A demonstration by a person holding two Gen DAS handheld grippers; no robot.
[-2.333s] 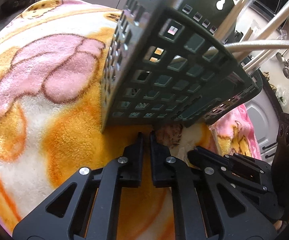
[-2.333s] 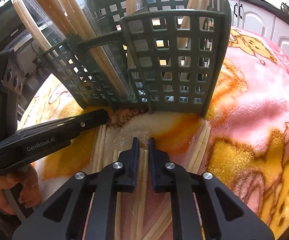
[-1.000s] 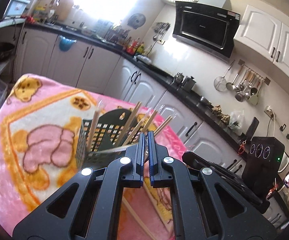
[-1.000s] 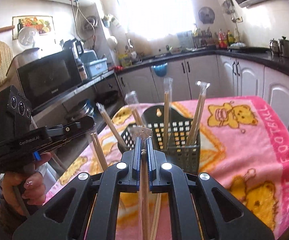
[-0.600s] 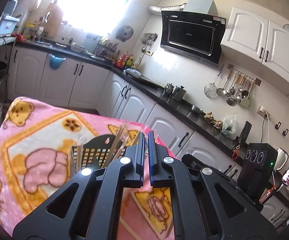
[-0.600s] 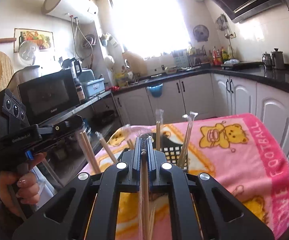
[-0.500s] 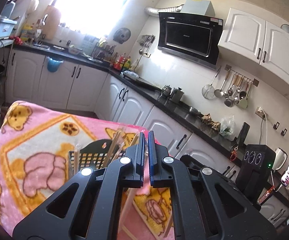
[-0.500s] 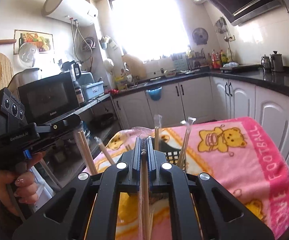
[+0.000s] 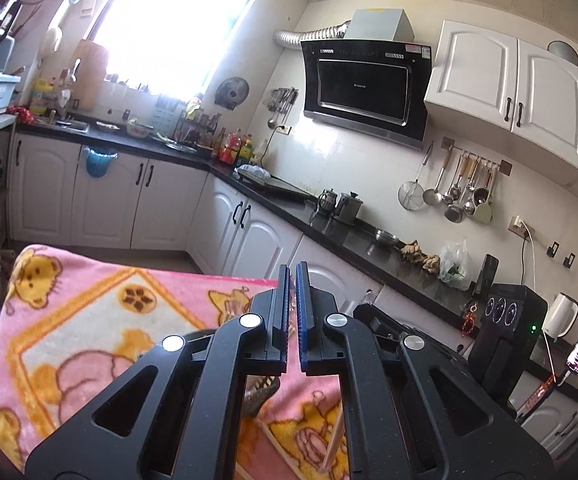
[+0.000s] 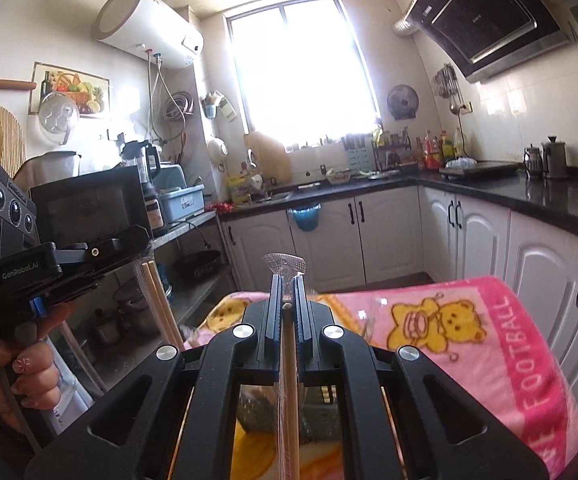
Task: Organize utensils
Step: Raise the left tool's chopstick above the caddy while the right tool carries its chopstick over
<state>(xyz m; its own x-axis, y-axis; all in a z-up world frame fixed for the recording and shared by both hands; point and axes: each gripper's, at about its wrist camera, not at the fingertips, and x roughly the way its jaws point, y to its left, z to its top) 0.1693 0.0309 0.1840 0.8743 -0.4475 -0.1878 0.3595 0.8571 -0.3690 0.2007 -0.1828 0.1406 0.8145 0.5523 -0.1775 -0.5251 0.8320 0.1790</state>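
Note:
My right gripper [image 10: 287,280] is shut on a pair of plastic-wrapped wooden chopsticks [image 10: 289,380], held high above the pink blanket [image 10: 469,328]. The dark utensil basket [image 10: 321,412] is mostly hidden behind its fingers. My left gripper [image 9: 292,270] is shut and shows nothing between its fingers in its own view. In the right wrist view it appears at the left [image 10: 101,258], with wrapped chopsticks [image 10: 161,308] hanging beneath it. The basket shows only as a sliver under the left fingers [image 9: 261,394]. A loose chopstick [image 9: 335,440] lies on the blanket.
White kitchen cabinets with a black counter [image 10: 529,196] run behind and to the right of the blanket-covered table. A shelf with a microwave [image 10: 89,204] stands to the left. The right gripper's body [image 9: 505,336] is at the right in the left wrist view.
Both grippers have risen well above the basket and tilted up toward the kitchen. The right gripper has taken up wrapped chopsticks from the blanket. The basket has dropped out of sight behind the fingers.

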